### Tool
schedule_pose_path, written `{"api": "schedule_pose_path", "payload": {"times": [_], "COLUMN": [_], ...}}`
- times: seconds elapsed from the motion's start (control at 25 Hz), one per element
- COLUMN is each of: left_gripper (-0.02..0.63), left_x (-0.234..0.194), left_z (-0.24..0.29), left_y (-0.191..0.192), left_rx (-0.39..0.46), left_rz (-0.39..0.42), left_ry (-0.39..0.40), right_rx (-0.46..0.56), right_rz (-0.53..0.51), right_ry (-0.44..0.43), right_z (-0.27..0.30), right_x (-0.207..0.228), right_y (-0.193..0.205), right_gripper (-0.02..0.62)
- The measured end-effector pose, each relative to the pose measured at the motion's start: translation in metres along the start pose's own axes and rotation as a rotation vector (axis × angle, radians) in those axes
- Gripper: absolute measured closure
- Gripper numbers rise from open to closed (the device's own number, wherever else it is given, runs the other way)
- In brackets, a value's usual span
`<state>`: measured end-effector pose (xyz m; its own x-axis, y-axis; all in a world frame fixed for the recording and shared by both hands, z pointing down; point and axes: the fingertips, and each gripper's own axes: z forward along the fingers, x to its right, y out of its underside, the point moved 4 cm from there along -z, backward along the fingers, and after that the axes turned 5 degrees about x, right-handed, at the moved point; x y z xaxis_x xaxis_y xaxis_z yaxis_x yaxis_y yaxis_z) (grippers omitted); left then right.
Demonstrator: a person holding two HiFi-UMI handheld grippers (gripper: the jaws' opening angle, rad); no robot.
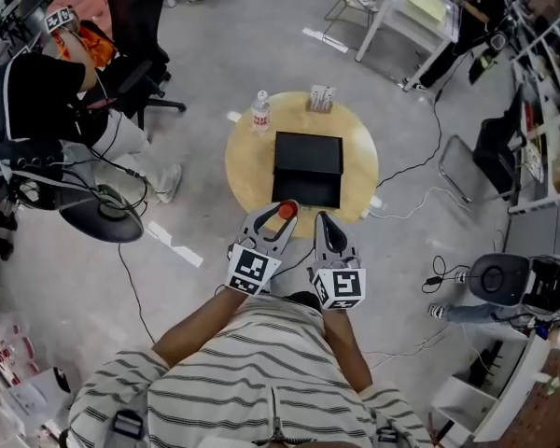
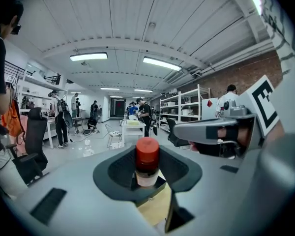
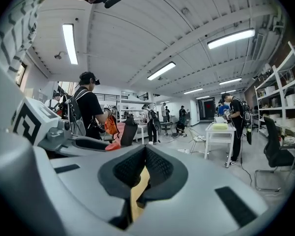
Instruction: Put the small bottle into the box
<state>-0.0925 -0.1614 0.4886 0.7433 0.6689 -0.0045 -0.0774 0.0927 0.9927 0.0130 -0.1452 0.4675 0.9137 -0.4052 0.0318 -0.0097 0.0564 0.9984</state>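
A small bottle with a red cap (image 1: 287,210) is held between the jaws of my left gripper (image 1: 281,217), over the near edge of the round wooden table (image 1: 246,161). In the left gripper view the bottle (image 2: 147,163) stands upright, clamped between the dark pads. The black box (image 1: 307,168) lies open at the table's middle, just beyond the bottle. My right gripper (image 1: 323,222) hangs beside the left one, shut with nothing in it; in its own view (image 3: 143,173) the pads meet. From there the left gripper (image 3: 81,144) shows at the left.
A clear water bottle (image 1: 259,112) and a small packet (image 1: 322,98) stand at the table's far edge. A black office chair (image 1: 135,35) and a seated person (image 1: 37,101) are at the left. Cables (image 1: 420,161) run over the floor on the right, near white desks (image 1: 420,12).
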Motion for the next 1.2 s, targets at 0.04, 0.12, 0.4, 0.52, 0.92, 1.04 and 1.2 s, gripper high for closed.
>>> {"api": "schedule_pose_path", "payload": {"times": [0.04, 0.12, 0.4, 0.52, 0.92, 1.04, 1.2], "left_gripper": [0.457, 0.456, 0.456, 0.456, 0.456, 0.456, 0.456], "left_x": [0.0, 0.001, 0.009, 0.01, 0.01, 0.004, 0.016], "left_z": [0.001, 0.004, 0.026, 0.036, 0.06, 0.06, 0.063], "left_y": [0.0, 0.001, -0.002, 0.001, 0.023, 0.031, 0.05], "left_rx": [-0.003, -0.007, -0.009, -0.024, -0.096, -0.117, -0.133], "left_rz": [-0.003, -0.007, -0.035, -0.039, -0.044, -0.042, -0.07], "left_ry": [-0.001, -0.001, -0.045, -0.065, -0.097, -0.108, -0.141], "right_rx": [-0.004, -0.012, 0.006, 0.003, -0.016, -0.026, -0.036], "right_rz": [0.0, 0.0, 0.013, 0.014, 0.037, 0.012, 0.016], "right_ry": [-0.003, -0.006, -0.017, -0.032, -0.08, -0.125, -0.148], "right_z": [0.001, 0.0, 0.0, 0.003, 0.011, 0.015, -0.005], "right_x": [0.0, 0.001, 0.032, 0.044, 0.074, 0.067, 0.072], "right_y": [0.0, 0.002, -0.003, 0.0, 0.015, 0.019, 0.03], "right_gripper": [0.586, 0.586, 0.586, 0.586, 0.586, 0.586, 0.586]}}
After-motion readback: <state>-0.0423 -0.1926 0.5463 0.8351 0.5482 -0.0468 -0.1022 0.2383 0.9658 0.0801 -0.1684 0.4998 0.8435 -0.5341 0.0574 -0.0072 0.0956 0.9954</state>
